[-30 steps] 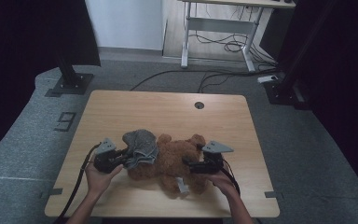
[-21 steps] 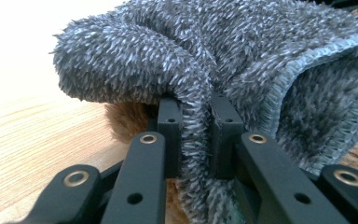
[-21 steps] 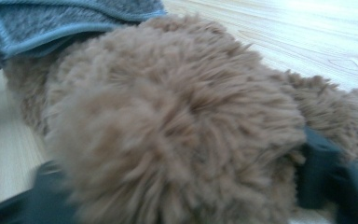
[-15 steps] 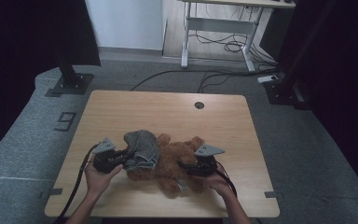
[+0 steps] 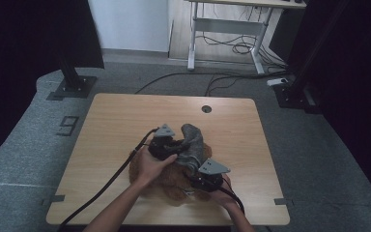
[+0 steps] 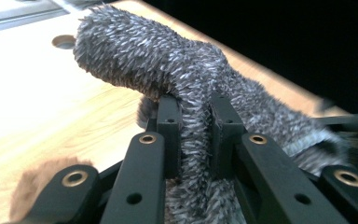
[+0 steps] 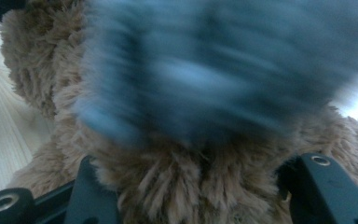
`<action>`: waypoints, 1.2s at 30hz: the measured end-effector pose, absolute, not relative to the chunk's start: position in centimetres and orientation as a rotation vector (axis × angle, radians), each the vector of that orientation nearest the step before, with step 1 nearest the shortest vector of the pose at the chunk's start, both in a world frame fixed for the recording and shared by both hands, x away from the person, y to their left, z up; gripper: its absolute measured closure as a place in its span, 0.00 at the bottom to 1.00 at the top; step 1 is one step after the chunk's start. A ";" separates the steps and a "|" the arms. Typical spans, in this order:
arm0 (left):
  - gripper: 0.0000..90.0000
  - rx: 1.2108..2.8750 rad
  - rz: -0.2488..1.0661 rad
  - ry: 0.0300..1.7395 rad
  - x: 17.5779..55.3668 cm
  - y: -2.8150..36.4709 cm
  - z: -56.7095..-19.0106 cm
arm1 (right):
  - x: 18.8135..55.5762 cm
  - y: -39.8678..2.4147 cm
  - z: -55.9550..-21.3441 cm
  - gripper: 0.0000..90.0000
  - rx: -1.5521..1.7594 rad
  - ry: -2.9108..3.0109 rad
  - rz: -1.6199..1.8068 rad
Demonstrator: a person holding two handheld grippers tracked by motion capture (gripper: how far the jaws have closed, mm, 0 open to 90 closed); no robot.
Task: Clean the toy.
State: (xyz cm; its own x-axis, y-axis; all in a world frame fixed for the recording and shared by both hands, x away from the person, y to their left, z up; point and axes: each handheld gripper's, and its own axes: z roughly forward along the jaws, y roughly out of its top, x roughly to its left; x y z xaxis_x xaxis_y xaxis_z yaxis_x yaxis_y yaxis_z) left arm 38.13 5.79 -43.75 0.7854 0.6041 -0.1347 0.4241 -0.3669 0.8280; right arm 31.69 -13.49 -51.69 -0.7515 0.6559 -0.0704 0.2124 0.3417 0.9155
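— What have your jaws got?
— My left gripper pinches the grey fuzzy cloth. My right gripper clamps the brown teddy bear, lying on the desk.

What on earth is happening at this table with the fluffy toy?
A person sits at a light wooden table with a hand-held two-jaw gripper in each hand. The left gripper has its jaws shut on a fuzzy grey knitted garment, lifting a fold of it off the table. The right gripper is pressed against a shaggy brown plush teddy bear, fur bulging between its wide-set jaws; whether it truly grips is unclear. The grey piece lies on top of the bear.
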 end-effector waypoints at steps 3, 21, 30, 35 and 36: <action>0.86 2.121 0.247 0.779 38.4 5.4 -45.2 | 31.5 -13.5 -51.7 0.52 0.761 2.179 1.372; 0.86 1.988 0.257 0.948 36.2 18.0 -46.1 | 31.5 -13.4 -52.0 0.53 0.804 2.152 1.347; 0.86 1.946 0.274 1.002 34.8 21.6 -46.8 | 31.4 -13.4 -52.0 0.53 0.807 2.141 1.342; 0.86 1.941 0.276 1.012 34.4 22.3 -47.1 | 31.4 -13.4 -52.0 0.53 0.808 2.140 1.342; 0.86 1.940 0.280 1.021 34.3 22.7 -47.3 | 31.4 -13.4 -52.0 0.53 0.811 2.139 1.343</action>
State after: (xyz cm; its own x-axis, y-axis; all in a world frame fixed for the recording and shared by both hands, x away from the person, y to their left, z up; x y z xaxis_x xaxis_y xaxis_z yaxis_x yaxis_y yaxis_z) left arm 34.30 22.70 -47.28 0.6334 0.7492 -0.1934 0.5462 -0.2559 0.7976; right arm 31.41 -13.41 -52.02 -0.7071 0.7018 -0.0868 0.2267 0.3413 0.9122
